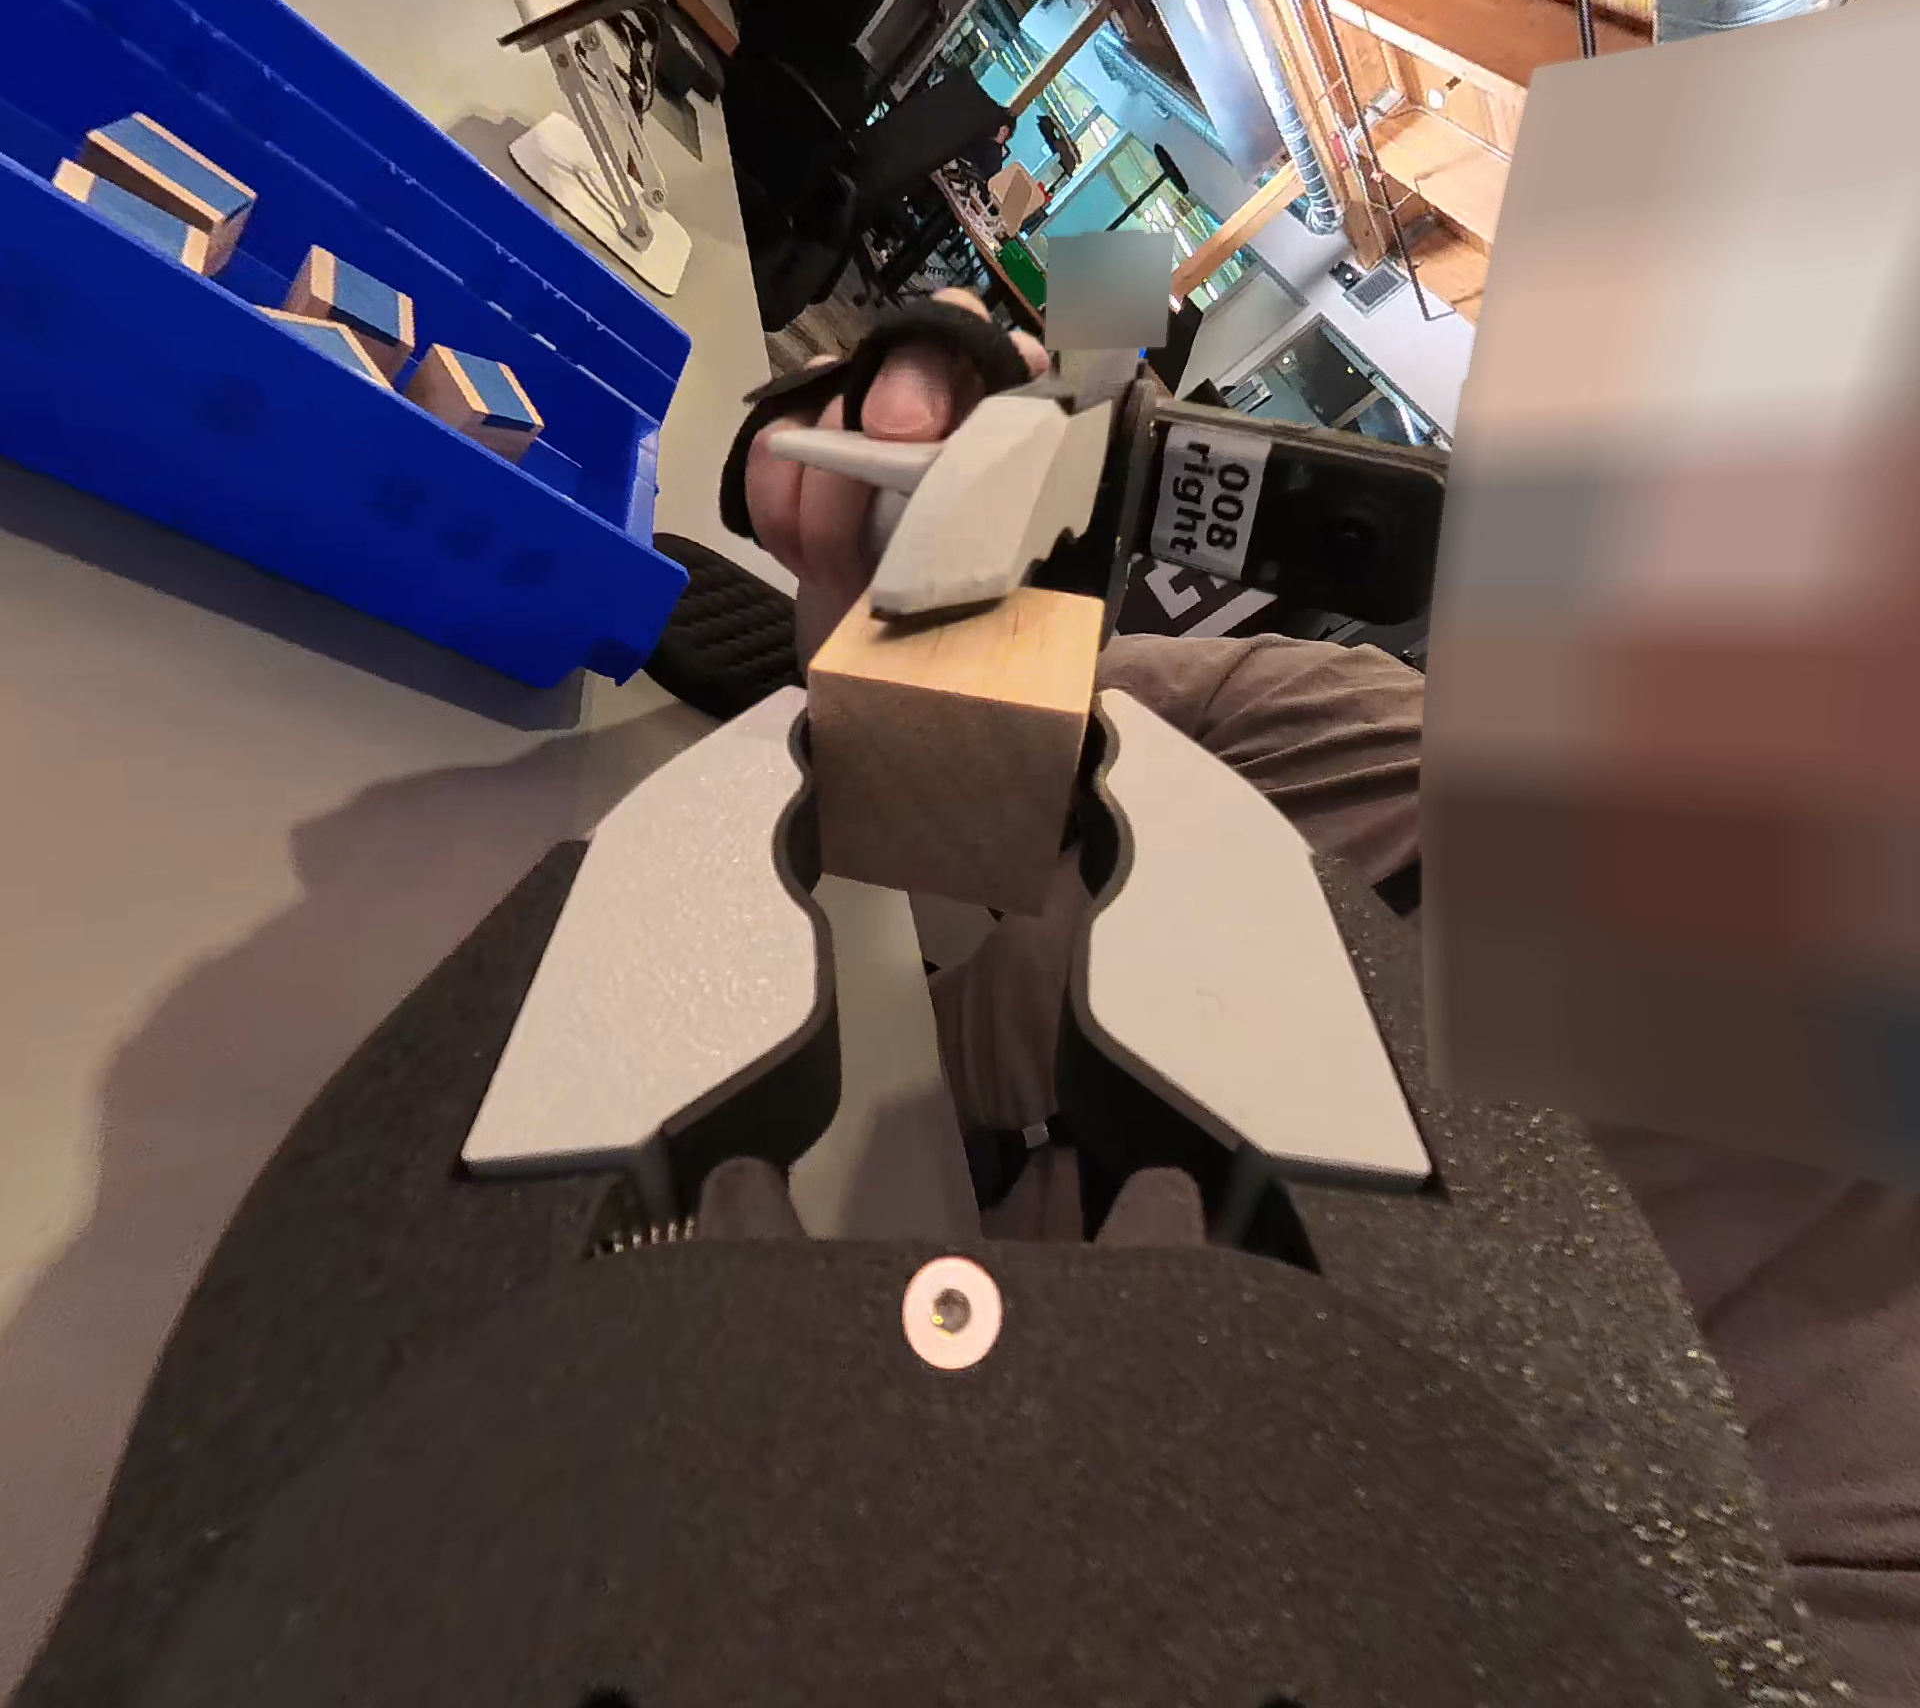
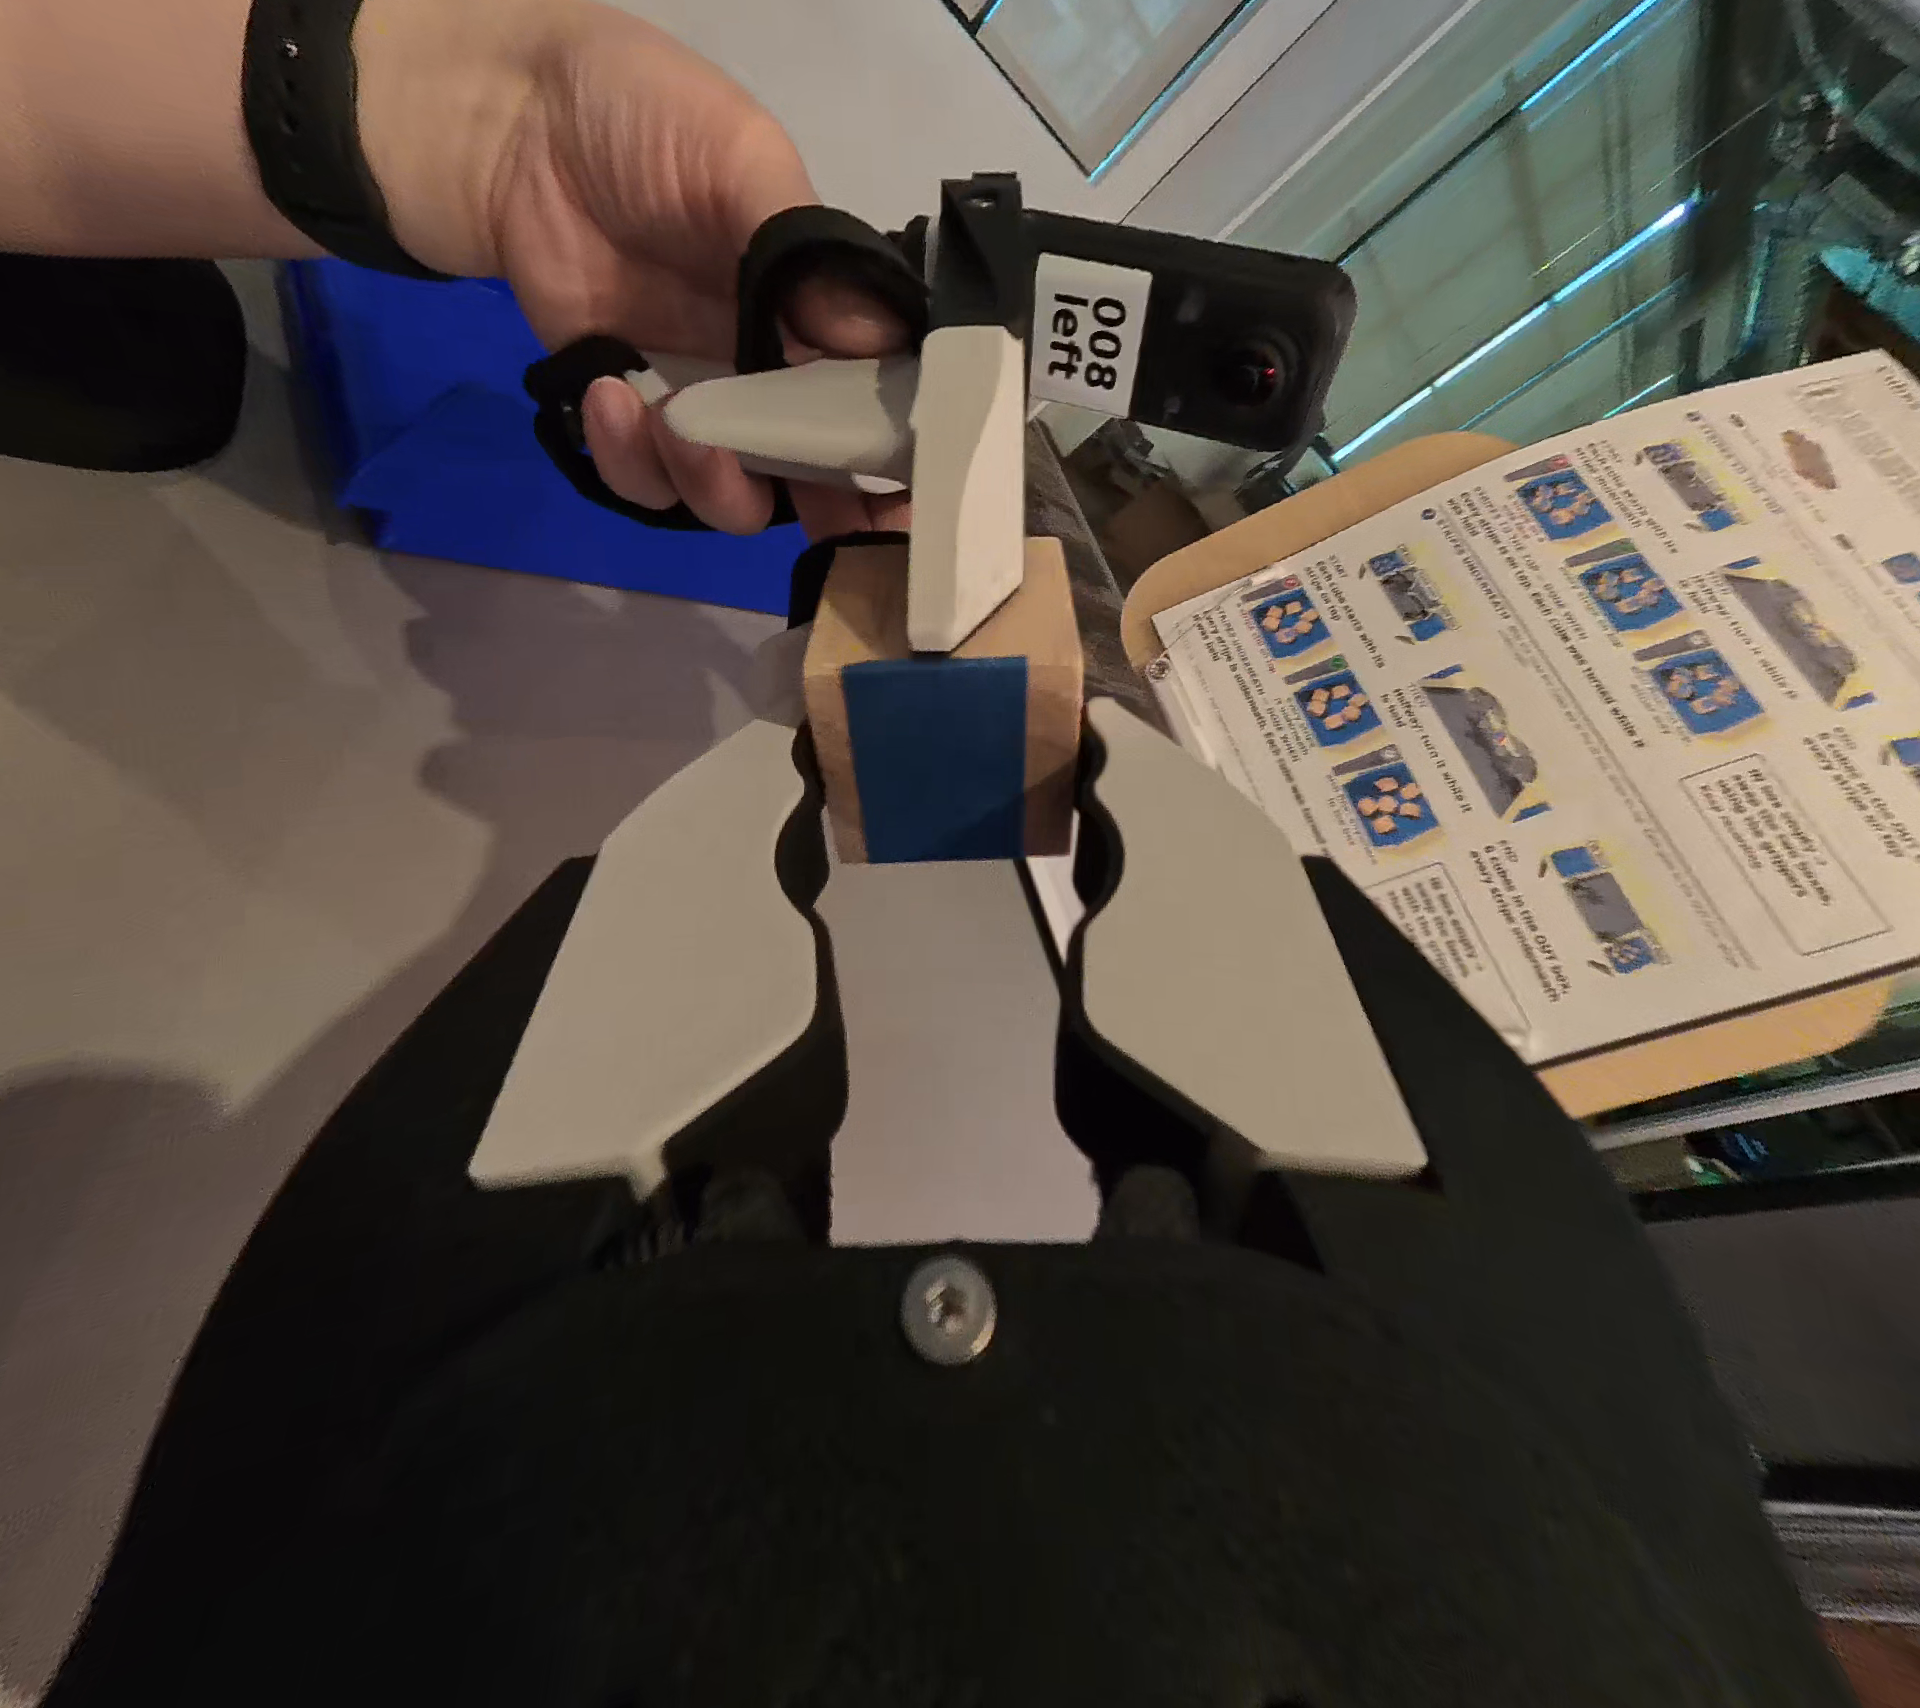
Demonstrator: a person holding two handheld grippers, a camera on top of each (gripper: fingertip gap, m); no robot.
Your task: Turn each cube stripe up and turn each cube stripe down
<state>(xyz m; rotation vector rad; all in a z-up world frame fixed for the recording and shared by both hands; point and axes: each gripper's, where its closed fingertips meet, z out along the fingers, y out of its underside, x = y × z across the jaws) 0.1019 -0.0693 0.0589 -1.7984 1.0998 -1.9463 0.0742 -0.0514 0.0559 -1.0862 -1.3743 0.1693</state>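
Aloft, clamped at once by left gripper and right gripper: striped cube, well off bin.

Left gripper clamping wooden cube, blue bin beside

Cube: bare matt wood, with a smooth matt blue stripe on one face. Bin beside it: glossy blue plastic. Gripper fingers: matt grey, finely grained.
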